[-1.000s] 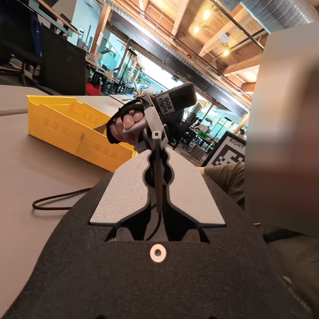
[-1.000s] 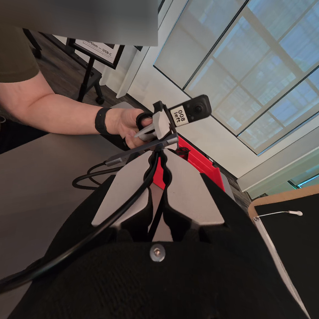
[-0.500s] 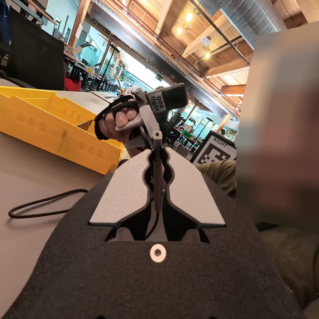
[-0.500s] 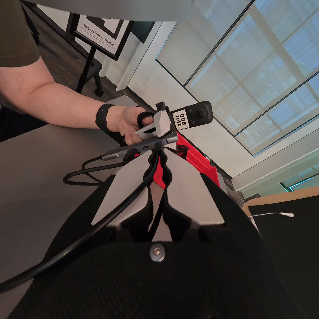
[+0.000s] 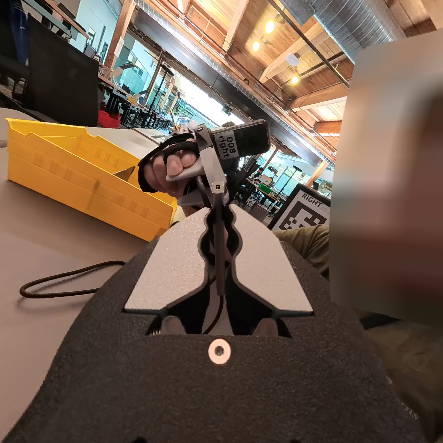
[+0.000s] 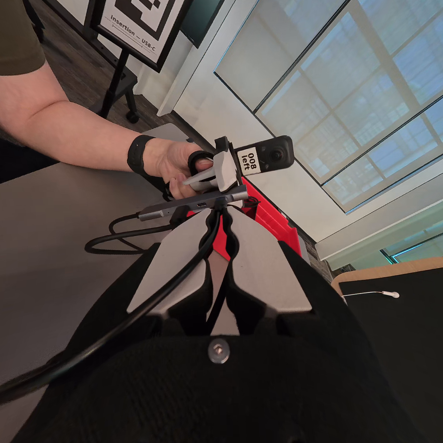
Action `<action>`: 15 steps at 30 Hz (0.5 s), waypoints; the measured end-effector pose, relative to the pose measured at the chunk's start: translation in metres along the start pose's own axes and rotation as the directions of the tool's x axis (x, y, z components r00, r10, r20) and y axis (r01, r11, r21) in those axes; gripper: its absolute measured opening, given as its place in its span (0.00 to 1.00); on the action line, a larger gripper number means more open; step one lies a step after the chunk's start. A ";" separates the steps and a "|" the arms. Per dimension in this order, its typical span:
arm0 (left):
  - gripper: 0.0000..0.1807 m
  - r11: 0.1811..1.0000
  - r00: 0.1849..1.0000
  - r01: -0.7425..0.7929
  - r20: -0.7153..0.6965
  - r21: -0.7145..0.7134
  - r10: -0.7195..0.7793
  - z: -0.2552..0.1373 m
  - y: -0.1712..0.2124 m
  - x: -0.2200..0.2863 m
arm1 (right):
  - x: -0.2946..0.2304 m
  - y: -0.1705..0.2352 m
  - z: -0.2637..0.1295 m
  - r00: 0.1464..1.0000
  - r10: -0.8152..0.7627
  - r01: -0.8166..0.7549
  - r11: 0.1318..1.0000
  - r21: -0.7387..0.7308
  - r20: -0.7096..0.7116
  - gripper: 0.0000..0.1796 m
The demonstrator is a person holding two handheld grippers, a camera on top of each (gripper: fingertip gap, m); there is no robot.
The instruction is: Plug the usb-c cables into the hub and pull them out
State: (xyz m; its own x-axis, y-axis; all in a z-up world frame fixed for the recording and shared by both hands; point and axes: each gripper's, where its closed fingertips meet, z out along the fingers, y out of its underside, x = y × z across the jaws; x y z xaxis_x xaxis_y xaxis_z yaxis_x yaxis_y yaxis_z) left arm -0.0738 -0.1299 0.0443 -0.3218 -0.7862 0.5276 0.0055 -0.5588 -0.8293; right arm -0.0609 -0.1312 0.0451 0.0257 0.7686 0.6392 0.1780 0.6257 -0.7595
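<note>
My left gripper (image 5: pixel 219 208) is shut on the slim grey hub (image 5: pixel 219 239), which stands edge-on between its fingers above the table. In the right wrist view the hub (image 6: pixel 196 203) lies crosswise in front of me, with an empty port to the left. My right gripper (image 6: pixel 219 211) is shut on a black USB-C cable (image 6: pixel 191 261) just behind its plug (image 6: pixel 221 200). The plug meets the hub's side face, but how deep it sits cannot be told. The cable runs back over my left finger.
A yellow bin (image 5: pixel 84 172) stands on the table at the left, and a red bin (image 6: pixel 271 227) lies behind the hub. The hub's own black lead loops on the table (image 5: pixel 60 280) (image 6: pixel 115 239). A person's forearm (image 6: pixel 72 139) reaches in. A framed sign on a stand (image 6: pixel 134 31) is behind. The grippers are tip to tip, or close to it.
Both grippers have shifted and tilted together above the table. The plug stays at the hub's side port. Both grips are unchanged.
</note>
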 end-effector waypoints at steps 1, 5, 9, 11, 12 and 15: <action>0.05 1.000 1.000 -0.001 0.007 0.000 0.001 0.000 0.000 -0.001 | 0.001 0.001 -0.001 1.000 0.013 -0.013 1.000 -0.004 0.003 0.04; 0.05 1.000 0.999 0.001 0.055 0.011 -0.002 0.002 -0.005 -0.005 | 0.008 0.004 -0.005 0.999 -0.001 0.000 0.999 -0.043 -0.033 0.05; 0.05 0.993 0.996 0.014 0.090 0.115 -0.024 -0.011 -0.019 -0.010 | 0.034 0.004 -0.025 0.985 0.006 -0.023 0.995 -0.098 -0.171 0.12; 0.05 0.990 0.988 -0.011 0.152 0.142 -0.011 -0.014 -0.022 -0.018 | 0.048 -0.004 -0.037 0.969 0.018 -0.036 0.997 -0.071 -0.245 0.12; 0.05 0.990 0.986 -0.026 0.165 0.142 0.002 -0.010 -0.022 -0.019 | 0.053 -0.007 -0.042 0.962 -0.003 -0.021 0.996 -0.084 -0.272 0.13; 0.05 0.992 0.990 -0.027 0.141 0.121 0.009 0.001 -0.018 -0.014 | 0.060 -0.030 -0.054 0.941 -0.045 0.050 0.999 0.005 -0.336 0.14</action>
State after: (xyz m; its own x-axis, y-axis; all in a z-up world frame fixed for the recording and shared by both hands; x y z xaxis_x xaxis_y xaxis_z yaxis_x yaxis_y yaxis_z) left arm -0.0686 -0.1093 0.0516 -0.1852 -0.8208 0.5404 0.1288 -0.5654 -0.8147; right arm -0.0117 -0.1110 0.1122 0.3469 0.6498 0.6764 0.1744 0.6639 -0.7272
